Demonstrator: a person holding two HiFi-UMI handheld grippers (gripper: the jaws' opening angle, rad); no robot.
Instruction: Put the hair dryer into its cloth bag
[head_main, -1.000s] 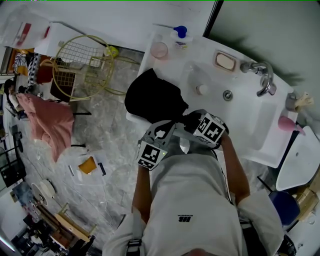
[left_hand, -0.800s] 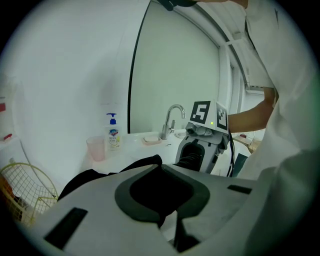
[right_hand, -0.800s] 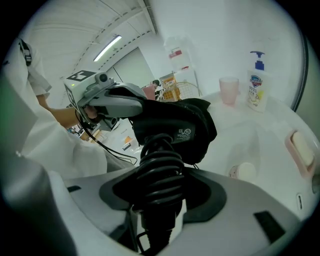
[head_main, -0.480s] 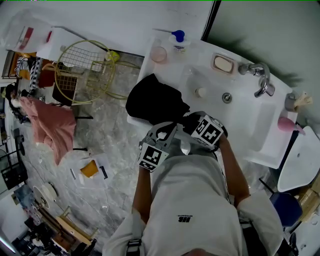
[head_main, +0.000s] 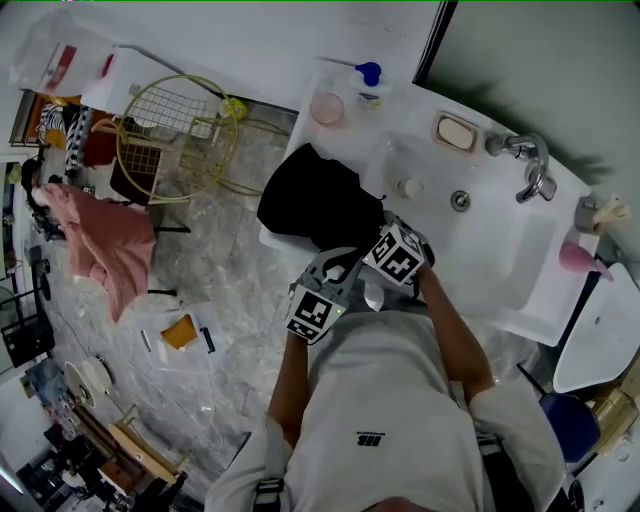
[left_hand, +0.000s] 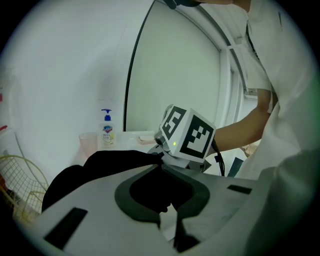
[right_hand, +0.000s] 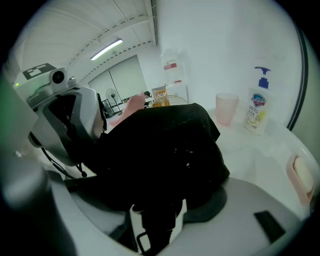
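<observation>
Left tongs (left_hand: 168, 226) pinch the limp cloth bag (head_main: 312, 200); right tongs (right_hand: 157, 221) grip the rigid, probably slick hair dryer (right_hand: 151, 212) by its handle

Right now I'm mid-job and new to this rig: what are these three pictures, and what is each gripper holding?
There is no robot arm here. A person holds a two-jaw gripper in each hand, and the cubes with square markers are part of those grippers. The head view looks steeply down from the person's head. The other two views come from a camera riding on each gripper, looking along its jaws. A black cloth bag lies on the corner of a white washbasin. A soap bottle, a pink cup and a soap bar sit at the back. The left gripper is shut on the bag's cloth. The right gripper grips a black thing, seemingly the hair dryer, mostly lost against the black bag.
</observation>
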